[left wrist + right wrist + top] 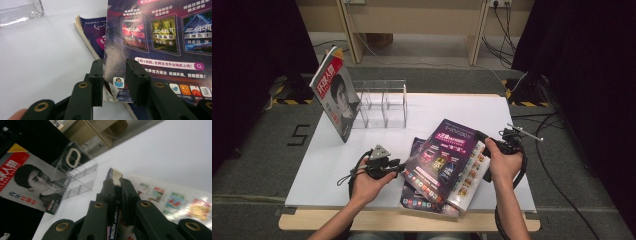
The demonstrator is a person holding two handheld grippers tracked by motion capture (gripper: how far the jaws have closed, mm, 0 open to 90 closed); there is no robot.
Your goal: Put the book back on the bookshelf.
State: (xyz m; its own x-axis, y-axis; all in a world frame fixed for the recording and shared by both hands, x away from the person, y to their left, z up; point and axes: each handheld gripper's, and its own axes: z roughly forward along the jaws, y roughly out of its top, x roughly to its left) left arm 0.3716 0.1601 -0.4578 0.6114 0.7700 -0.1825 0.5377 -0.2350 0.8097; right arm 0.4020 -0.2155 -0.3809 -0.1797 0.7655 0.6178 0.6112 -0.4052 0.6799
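Note:
A purple magazine (447, 160) lies tilted over a second purple magazine (422, 200) near the table's front edge. My right gripper (484, 141) is shut on its spine at the right side and holds that side raised. In the right gripper view the jaws (117, 187) pinch the white-topped spine (115, 173). My left gripper (399, 167) is at the magazine's left corner. In the left gripper view the cover's curled corner (112, 87) sits between the jaws (114, 75), which stand apart from it, open. The lower magazine (93, 32) shows behind.
A clear acrylic rack (382, 105) stands at the back of the white table (327, 165). A red-and-grey magazine with a portrait (334, 100) leans against the rack's left end. Cables trail off the table's right side.

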